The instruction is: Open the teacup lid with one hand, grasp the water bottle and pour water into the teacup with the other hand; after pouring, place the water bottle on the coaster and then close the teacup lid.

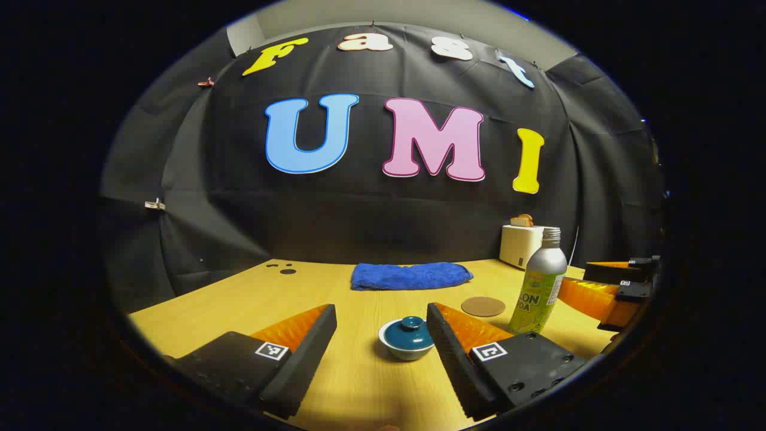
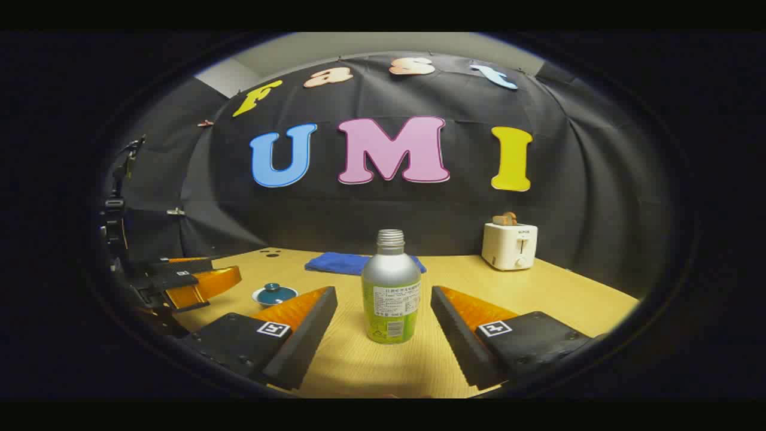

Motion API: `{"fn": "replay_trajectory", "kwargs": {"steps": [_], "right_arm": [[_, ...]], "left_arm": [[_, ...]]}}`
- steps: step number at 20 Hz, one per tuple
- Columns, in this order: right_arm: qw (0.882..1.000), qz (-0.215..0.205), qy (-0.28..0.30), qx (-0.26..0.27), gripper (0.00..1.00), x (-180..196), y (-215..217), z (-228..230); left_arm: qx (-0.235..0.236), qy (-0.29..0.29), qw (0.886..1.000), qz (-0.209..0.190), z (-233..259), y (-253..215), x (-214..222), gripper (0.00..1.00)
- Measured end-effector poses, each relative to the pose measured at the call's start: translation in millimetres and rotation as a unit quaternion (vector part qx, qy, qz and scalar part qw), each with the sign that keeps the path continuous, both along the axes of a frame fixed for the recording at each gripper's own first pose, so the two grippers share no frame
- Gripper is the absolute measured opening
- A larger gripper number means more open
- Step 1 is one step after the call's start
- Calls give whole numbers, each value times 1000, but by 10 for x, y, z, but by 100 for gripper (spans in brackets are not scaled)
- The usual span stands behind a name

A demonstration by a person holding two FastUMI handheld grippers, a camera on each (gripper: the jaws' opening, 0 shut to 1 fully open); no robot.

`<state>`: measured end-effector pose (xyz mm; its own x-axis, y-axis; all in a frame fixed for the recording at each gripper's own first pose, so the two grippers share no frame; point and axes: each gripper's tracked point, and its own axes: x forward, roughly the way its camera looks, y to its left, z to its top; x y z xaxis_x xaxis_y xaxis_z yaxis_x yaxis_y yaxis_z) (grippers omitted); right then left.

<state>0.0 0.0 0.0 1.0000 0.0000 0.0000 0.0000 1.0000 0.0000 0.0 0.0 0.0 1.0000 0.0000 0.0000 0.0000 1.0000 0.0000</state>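
A small white teacup with a teal lid point(image 1: 408, 337) stands on the wooden table, lid on. My left gripper point(image 1: 381, 320) is open, its fingers on either side of the cup and a little short of it. A silver and green water bottle point(image 1: 540, 281) stands upright to the cup's right, uncapped. Behind it lies a round brown coaster point(image 1: 483, 306). In the right gripper view the bottle point(image 2: 390, 287) stands just ahead of my open right gripper point(image 2: 383, 302), between its fingers but untouched. The teacup point(image 2: 274, 294) sits to the left there, beside the left gripper point(image 2: 185, 281).
A folded blue towel point(image 1: 410, 276) lies at the back of the table point(image 1: 335, 383). A white toaster point(image 2: 509, 245) with bread in it stands at the back right. The right gripper point(image 1: 610, 287) shows at the right edge of the left gripper view.
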Motion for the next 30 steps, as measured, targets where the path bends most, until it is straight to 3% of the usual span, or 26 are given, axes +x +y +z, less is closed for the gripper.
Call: {"fn": "replay_trajectory", "kwargs": {"steps": [3,9,18,24,27,30], "right_arm": [[1000,-5,5,1,98,20,-31,-41],[1000,-4,8,14,98,63,-20,-60],[1000,2,9,24,98,100,-30,-86],[1000,-3,7,24,98,130,-97,-92],[999,-3,12,31,98,156,-127,-131],[999,4,18,36,98,180,-113,-168]], "left_arm": [[-10,7,1000,-4,-16,4,26,96],[14,-5,1000,-3,66,-21,100,96],[15,33,999,-32,-149,-188,334,96],[35,56,997,-50,-266,-312,612,86],[45,68,995,-58,-347,-369,733,75],[45,88,993,-66,-450,-408,816,71]]}}
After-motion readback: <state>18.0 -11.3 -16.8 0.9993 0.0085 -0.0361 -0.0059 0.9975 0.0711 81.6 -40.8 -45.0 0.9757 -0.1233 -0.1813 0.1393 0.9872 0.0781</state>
